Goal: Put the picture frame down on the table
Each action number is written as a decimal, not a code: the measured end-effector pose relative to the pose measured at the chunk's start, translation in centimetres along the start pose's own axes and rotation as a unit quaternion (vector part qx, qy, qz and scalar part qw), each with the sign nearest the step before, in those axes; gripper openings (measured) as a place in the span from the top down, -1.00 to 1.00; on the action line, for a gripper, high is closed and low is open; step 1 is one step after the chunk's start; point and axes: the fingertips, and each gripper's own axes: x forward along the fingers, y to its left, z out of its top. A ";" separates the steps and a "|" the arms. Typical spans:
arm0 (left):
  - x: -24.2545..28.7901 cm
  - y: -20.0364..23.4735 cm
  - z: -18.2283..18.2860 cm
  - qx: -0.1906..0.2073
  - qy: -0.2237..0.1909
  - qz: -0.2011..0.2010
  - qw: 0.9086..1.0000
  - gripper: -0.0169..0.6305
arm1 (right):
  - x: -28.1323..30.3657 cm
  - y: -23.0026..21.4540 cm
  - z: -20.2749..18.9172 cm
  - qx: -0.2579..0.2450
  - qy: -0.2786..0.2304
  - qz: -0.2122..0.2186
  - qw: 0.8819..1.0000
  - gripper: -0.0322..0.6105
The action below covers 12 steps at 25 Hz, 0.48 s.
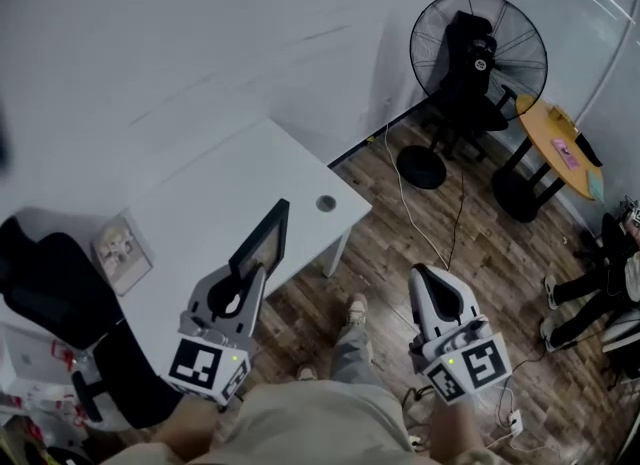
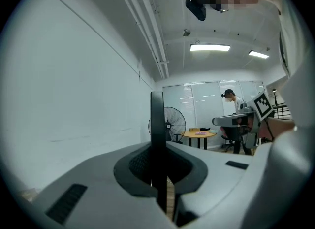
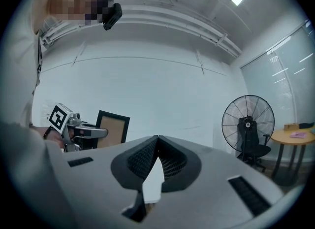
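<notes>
My left gripper (image 1: 249, 271) is shut on the lower edge of a black picture frame (image 1: 264, 238), which stands up over the near edge of the white table (image 1: 230, 183). In the left gripper view the picture frame (image 2: 157, 139) shows edge-on as a thin black bar clamped between the jaws. The right gripper view shows the picture frame's (image 3: 112, 127) brown backing and the left gripper (image 3: 83, 132) holding it. My right gripper (image 1: 432, 288) hangs over the wooden floor to the right of the table, shut with nothing between its jaws.
A small framed photo (image 1: 122, 251) lies on the table's left part, and a round grey cap (image 1: 326, 203) sits near its right corner. A black bag (image 1: 50, 288) is at the left. A standing fan (image 1: 478, 63), a round yellow table (image 1: 560, 148) and a seated person's legs (image 1: 590, 288) are at the right.
</notes>
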 end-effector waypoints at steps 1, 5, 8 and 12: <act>0.7 0.4 -0.2 0.004 -0.001 0.003 1.000 0.82 | 0.6 -0.5 -0.3 0.000 0.002 0.001 1.000 0.83; 4.0 1.5 -1.0 0.003 0.007 0.011 1.000 0.82 | 3.2 -3.3 -1.7 0.005 0.011 0.005 1.000 0.83; 7.1 2.2 -1.3 0.002 0.013 0.016 1.000 0.82 | 5.5 -5.9 -2.1 0.010 0.014 0.010 1.000 0.83; 12.1 3.0 -1.5 0.000 0.024 0.025 0.999 0.82 | 9.1 -9.8 -2.5 0.016 0.023 0.026 0.999 0.83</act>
